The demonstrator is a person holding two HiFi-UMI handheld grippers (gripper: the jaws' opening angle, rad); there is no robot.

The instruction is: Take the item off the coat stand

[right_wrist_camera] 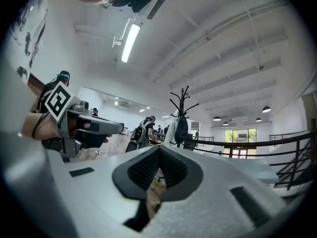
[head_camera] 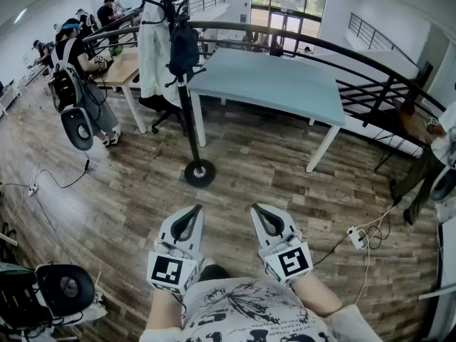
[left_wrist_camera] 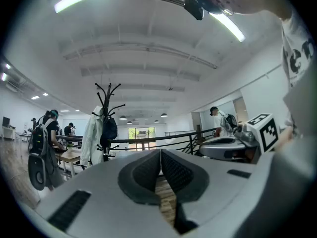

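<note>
Looks steeply down on the left tool [head_camera: 192,209] and the right tool [head_camera: 258,209], held side by side low over a wood-plank floor [head_camera: 128,191], each with jaws pressed fully together and gripping nothing. Finds the black coat stand [head_camera: 187,112] upright well ahead of both tools, just beside the corner of a pale blue table [head_camera: 278,84]. Shows a white coat [head_camera: 152,55] and a dark bag [head_camera: 184,48] hanging side by side from its upper hooks, touched by neither tool.
</note>
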